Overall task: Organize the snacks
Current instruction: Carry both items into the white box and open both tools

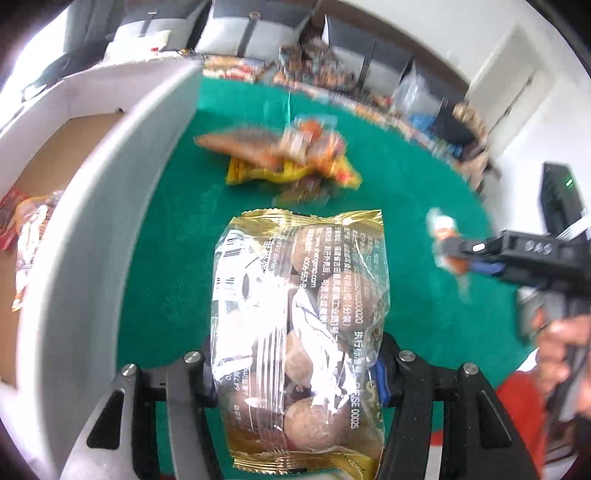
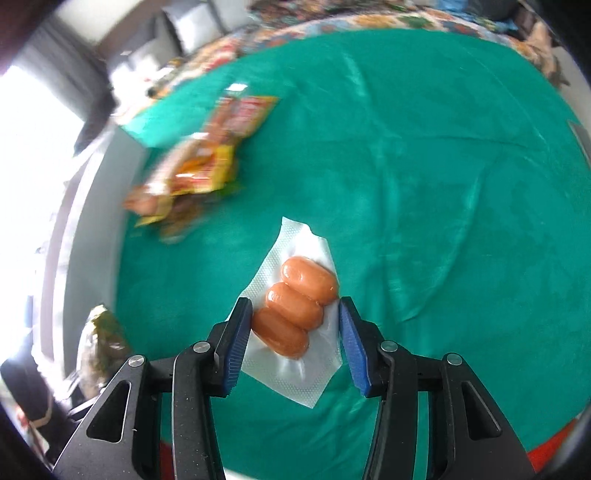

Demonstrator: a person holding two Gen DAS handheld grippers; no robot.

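1. Leftmost, the gold bag of round snacks (image 1: 299,332) is pinched between the fingers of the left gripper (image 1: 295,373), above the green table (image 1: 166,240).
2. Further right, the sausage pack (image 2: 295,314) is pinched by the right gripper (image 2: 291,343).

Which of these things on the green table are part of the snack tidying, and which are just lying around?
Part of the job:
- gold bag of round snacks, in the left gripper
- sausage pack, in the right gripper
- snack pile
- cardboard box

Just lying about:
- patterned cloth
- black device
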